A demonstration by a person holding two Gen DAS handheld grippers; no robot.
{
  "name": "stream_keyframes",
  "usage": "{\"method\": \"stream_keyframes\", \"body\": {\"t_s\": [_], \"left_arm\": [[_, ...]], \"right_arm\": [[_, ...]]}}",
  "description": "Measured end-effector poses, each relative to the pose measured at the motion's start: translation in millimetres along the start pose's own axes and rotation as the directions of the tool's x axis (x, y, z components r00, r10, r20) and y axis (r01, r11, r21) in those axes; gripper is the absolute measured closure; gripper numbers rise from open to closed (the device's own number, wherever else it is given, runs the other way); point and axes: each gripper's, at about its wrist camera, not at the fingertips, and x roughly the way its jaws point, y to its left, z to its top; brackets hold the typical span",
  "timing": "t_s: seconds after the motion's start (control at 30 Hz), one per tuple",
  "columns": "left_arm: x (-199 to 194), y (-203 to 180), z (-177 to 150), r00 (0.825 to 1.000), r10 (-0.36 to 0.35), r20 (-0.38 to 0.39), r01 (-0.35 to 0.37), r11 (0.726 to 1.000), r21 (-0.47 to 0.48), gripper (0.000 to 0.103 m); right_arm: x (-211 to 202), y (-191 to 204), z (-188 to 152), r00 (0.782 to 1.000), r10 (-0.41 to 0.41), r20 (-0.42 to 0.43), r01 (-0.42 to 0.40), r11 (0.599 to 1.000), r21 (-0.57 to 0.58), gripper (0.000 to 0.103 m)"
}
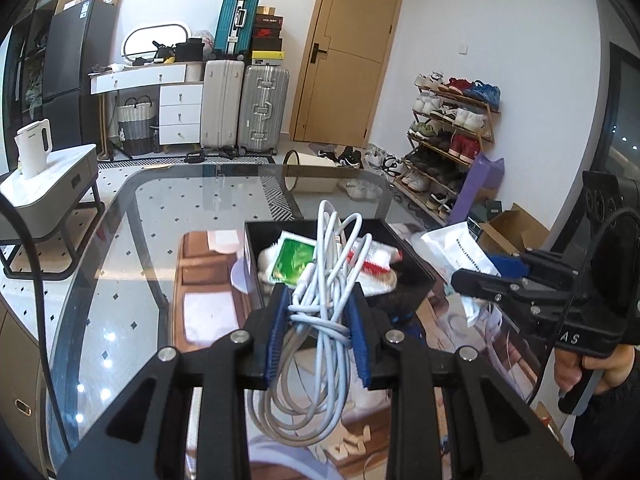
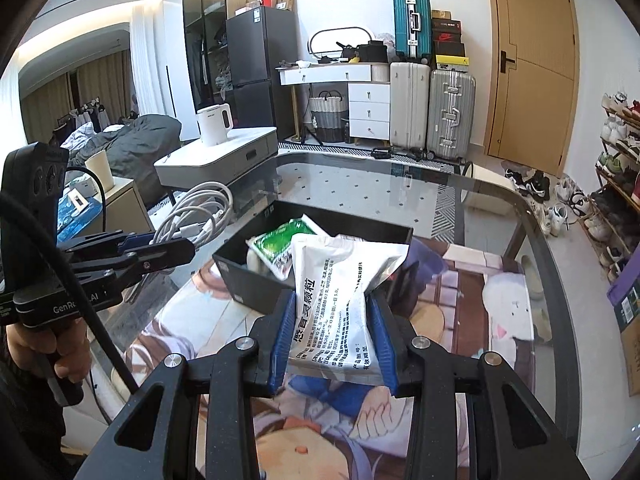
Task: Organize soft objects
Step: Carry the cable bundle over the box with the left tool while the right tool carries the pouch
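In the left wrist view my left gripper [image 1: 318,294] is shut on a coiled white cable [image 1: 320,264], pinched between the blue pads and hanging in loops below them. It hovers just in front of a black open box [image 1: 280,226] that holds a green packet [image 1: 294,258] and white and red soft items. My right gripper [image 2: 333,298] is shut on a white printed pouch [image 2: 336,280], held above the near side of the same black box [image 2: 240,276]. Each gripper shows in the other's view: the right gripper [image 1: 492,276] and the left gripper [image 2: 160,248] with the cable [image 2: 196,212].
The box stands on a glass table [image 2: 400,184] over a printed mat [image 2: 460,288]. A white kettle [image 2: 214,124] sits on a low side table to the left. Suitcases [image 2: 432,108], a wooden door and a shoe rack [image 1: 452,132] stand beyond.
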Motion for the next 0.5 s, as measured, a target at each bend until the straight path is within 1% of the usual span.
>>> {"method": "stream_keyframes", "body": {"t_s": [0.5], "left_arm": [[44.0,0.7,33.5,1.000,-0.008,0.000,0.008,1.000,0.022,0.076]], "right_arm": [[37.0,-17.0,28.2,1.000,0.002,0.015,-0.002,0.999,0.054,0.066]]}}
